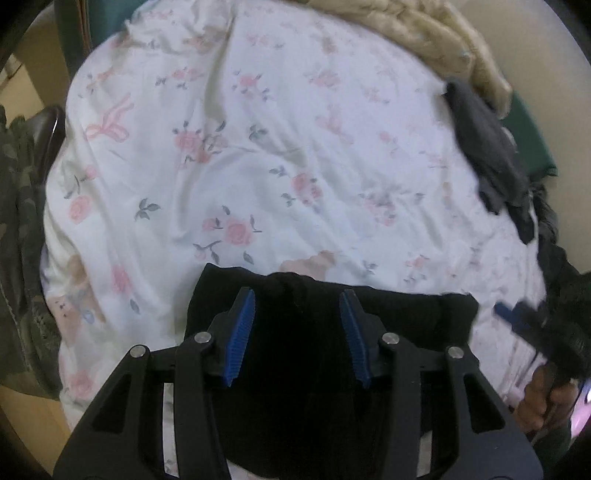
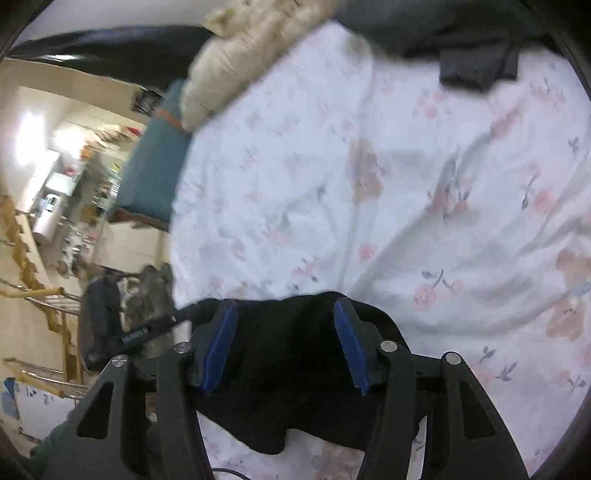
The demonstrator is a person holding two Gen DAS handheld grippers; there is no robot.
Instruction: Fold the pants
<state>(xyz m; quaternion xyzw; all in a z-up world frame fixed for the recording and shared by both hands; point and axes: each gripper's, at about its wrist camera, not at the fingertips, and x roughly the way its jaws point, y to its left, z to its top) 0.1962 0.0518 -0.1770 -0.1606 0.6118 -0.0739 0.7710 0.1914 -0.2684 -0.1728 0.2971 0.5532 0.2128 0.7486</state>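
The pants (image 1: 317,332), a bundle of black cloth, lie on the near edge of the bed in front of me, and both my tools are over them. My left gripper (image 1: 297,325) has its jaws spread wide, the blue ribbed pads (image 1: 242,334) standing apart with the black fabric filling the space between and below them; I cannot tell whether the fingertips touch the cloth. From the left wrist view the pants reach from under that tool out to its right side, their far edge a lumpy line against the white.

My right gripper (image 2: 286,339) is spread just as wide, its blue pads (image 2: 219,345) apart and pinching nothing, with the pants (image 2: 291,373) bunched between the fingers and sagging toward me in a dark fold. In the left wrist view this right gripper shows only as a blurred dark shape at the right edge, with my hand (image 1: 543,398) beneath it.

Beyond the pants stretches the floral duvet (image 1: 258,147), white with pink roses and bows, wrinkled all over. At its far side lies a cream fuzzy blanket (image 1: 424,33), and near that a folded dark grey garment (image 1: 484,144). A teal mattress edge (image 2: 155,155) shows past the duvet in the right wrist view.
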